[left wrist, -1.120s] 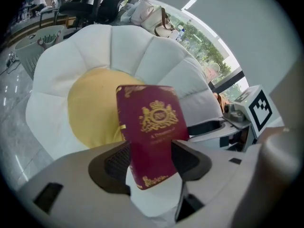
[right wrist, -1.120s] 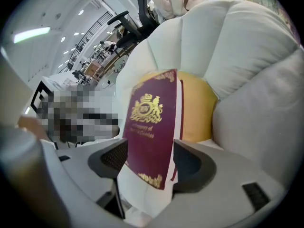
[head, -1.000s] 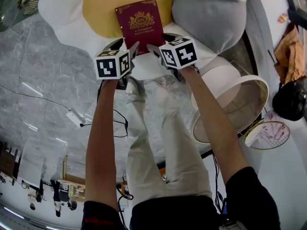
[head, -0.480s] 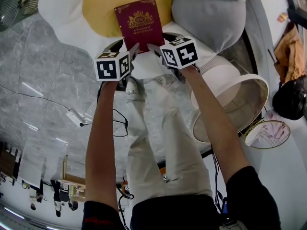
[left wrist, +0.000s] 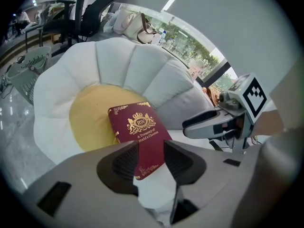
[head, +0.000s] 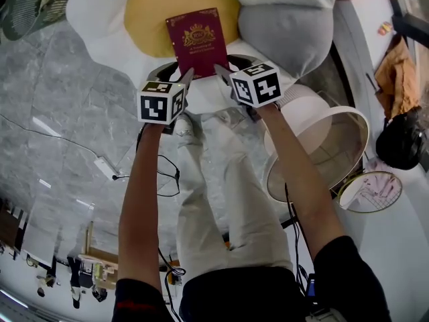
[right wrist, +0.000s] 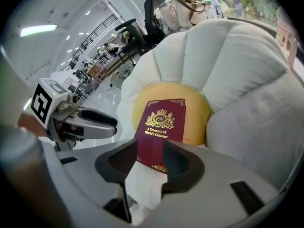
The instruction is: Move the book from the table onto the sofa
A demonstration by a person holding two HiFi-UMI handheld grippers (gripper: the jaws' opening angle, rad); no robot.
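Observation:
A dark red book (head: 196,40) with gold print lies flat on the yellow centre (head: 147,12) of a white, flower-shaped sofa (head: 94,12). My left gripper (head: 175,74) hovers at the book's near left corner and my right gripper (head: 229,64) at its near right corner. Both sets of jaws are closing. In the left gripper view the book (left wrist: 137,127) shows through the gap of the left gripper (left wrist: 151,148), and no pad presses on it. The right gripper view shows the same: the book (right wrist: 161,125) lies beyond the right gripper (right wrist: 149,151), untouched.
A grey cushion (head: 285,29) lies right of the book on the sofa. A round white table (head: 322,153) stands to the right, with a round tray (head: 372,190) and a black bag (head: 402,139) beyond it. A fan (head: 30,5) and a power strip (head: 107,170) are on the marble floor at left.
Both grippers have risen a little off the book's near corners and their jaws have narrowed. The book stays on the yellow centre.

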